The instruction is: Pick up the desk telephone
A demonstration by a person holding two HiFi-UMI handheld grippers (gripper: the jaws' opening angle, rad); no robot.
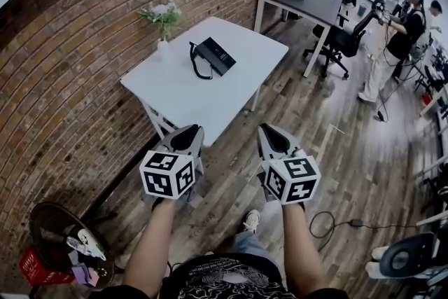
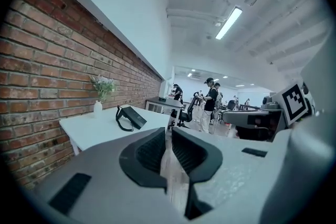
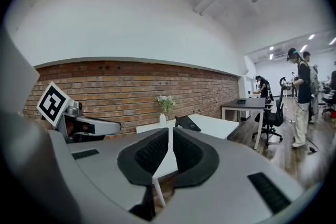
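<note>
A black desk telephone [image 1: 214, 55] with a coiled cord lies on a white table [image 1: 182, 94] by the brick wall. The left gripper view shows the telephone [image 2: 130, 117] ahead to the left; the right gripper view shows it [image 3: 188, 123] small beyond the jaws. My left gripper [image 1: 193, 135] and right gripper [image 1: 267, 136] hover side by side over the floor, short of the table's near edge. Both are shut with nothing between their jaws. In their own views, the left gripper [image 2: 168, 136] and right gripper [image 3: 170, 136] show pads nearly touching.
A white vase with flowers [image 1: 163, 22] stands at the table's back left corner. A dark desk [image 1: 308, 0] and an office chair [image 1: 343, 42] lie beyond. Several people [image 1: 402, 38] stand at the right. A round stool with clutter [image 1: 66, 238] sits near left; a cable [image 1: 336, 224] crosses the floor.
</note>
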